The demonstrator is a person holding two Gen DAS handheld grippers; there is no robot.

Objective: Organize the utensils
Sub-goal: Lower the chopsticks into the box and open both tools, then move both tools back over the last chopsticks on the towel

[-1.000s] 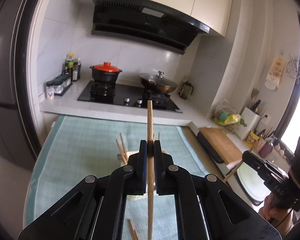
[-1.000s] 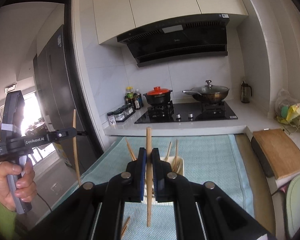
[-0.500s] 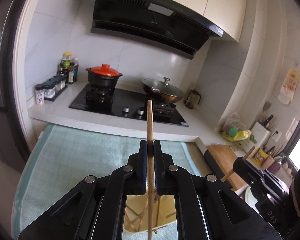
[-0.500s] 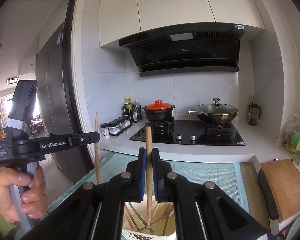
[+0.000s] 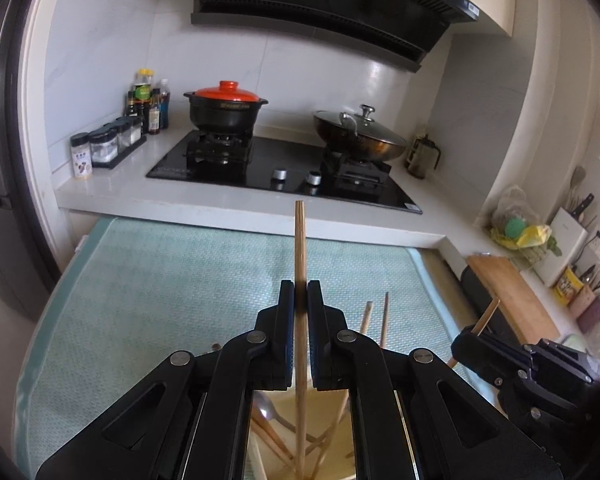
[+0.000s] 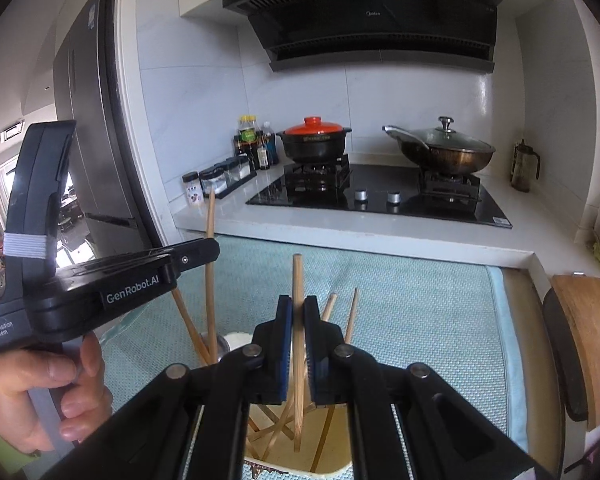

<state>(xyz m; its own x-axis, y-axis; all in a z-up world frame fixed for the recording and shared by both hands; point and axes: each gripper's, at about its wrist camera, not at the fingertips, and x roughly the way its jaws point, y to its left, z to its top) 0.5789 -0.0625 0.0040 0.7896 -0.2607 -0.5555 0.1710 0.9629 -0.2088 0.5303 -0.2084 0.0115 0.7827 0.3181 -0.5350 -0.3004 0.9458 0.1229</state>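
Observation:
My left gripper (image 5: pixel 300 292) is shut on a wooden chopstick (image 5: pixel 299 240) held upright, its lower end inside a cream utensil holder (image 5: pixel 328 446) right below. My right gripper (image 6: pixel 297 308) is shut on another upright wooden chopstick (image 6: pixel 297 280), its lower end also down in the holder (image 6: pixel 288 460). The holder has several chopsticks and a metal spoon (image 5: pixel 266 414) in it. The left gripper's body (image 6: pixel 100 280) and its chopstick (image 6: pixel 210 240) show in the right wrist view; the right gripper's body (image 5: pixel 512 364) shows in the left wrist view.
The holder stands on a teal mat (image 5: pixel 160 292) on a table. Behind it is a white counter with a black hob (image 5: pixel 284 168), an orange-lidded pot (image 5: pixel 226 108), a lidded wok (image 5: pixel 360 136) and spice jars (image 5: pixel 104 148). A wooden board (image 5: pixel 512 300) lies at right, a fridge (image 6: pixel 88 160) at left.
Both grippers moved forward and down over the holder; the chopsticks' lower ends now sit inside it. The two grippers have come closer together.

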